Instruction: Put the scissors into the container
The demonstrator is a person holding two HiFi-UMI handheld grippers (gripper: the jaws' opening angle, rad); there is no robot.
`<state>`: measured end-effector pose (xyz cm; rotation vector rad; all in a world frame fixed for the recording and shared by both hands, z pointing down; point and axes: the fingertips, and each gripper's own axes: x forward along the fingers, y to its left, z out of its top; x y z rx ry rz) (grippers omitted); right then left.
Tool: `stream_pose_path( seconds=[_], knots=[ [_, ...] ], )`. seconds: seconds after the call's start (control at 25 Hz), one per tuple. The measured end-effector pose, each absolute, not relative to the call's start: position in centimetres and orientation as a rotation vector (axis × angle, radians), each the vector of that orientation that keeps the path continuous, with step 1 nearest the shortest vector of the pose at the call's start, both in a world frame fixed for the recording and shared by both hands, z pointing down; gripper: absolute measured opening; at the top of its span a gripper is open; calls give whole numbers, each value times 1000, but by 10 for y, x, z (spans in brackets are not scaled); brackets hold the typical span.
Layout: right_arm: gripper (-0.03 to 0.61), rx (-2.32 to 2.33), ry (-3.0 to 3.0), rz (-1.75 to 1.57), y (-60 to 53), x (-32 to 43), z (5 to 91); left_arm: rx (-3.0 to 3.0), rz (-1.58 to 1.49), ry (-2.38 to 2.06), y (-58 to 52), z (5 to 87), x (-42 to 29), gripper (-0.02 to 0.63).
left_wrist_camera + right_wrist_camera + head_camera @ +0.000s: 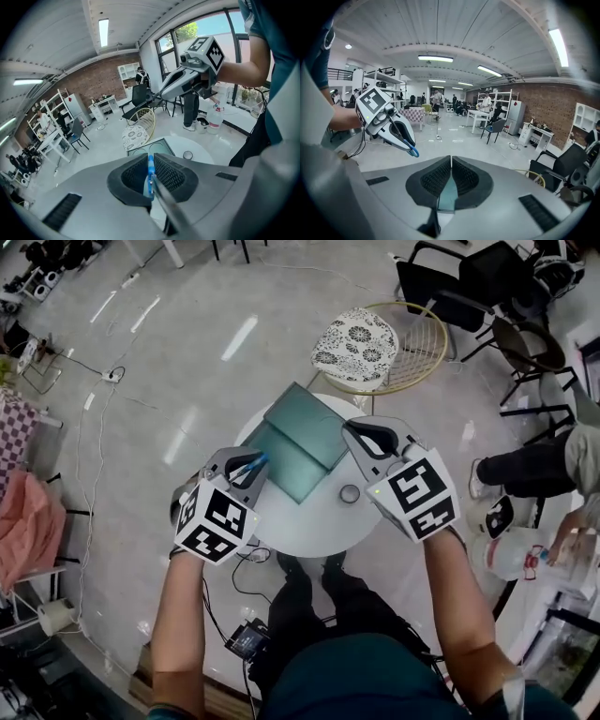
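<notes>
A teal green container (302, 444) lies on the round white table (309, 529). My left gripper (249, 465) hovers over the table's left side, shut on the blue-handled scissors (259, 460). In the left gripper view the jaws (151, 157) pinch the blue handle (150, 174), and a dark blade runs back toward the camera. The container (149, 147) lies ahead of them. My right gripper (362, 433) hangs over the container's right edge, shut with nothing in it. Its jaws (451, 161) meet, with teal container surface (449, 196) showing below.
A small round ring (349, 493) lies on the table right of the container. Behind the table stands a wire chair with a patterned cushion (356, 345). Black chairs (469, 287) are at the back right. A person's legs (525, 465) and a white jug (514, 554) are at the right.
</notes>
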<state>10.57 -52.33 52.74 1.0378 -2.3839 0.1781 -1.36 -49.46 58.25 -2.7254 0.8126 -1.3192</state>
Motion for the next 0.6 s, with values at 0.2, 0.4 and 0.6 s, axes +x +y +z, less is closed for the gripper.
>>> stream_pose_path(
  seconds=[0.2, 0.4, 0.6],
  knots=[
    [38, 1014, -2353, 234, -533, 101, 574, -2737, -1408, 760, -510, 642, -17, 55],
    [38, 998, -2331, 278, -542, 92, 611, -2758, -1470, 710, -524, 689, -22, 55],
    [38, 991, -2302, 315, -551, 90, 650, -2781, -1536, 656, -536, 744, -20, 55]
  ],
)
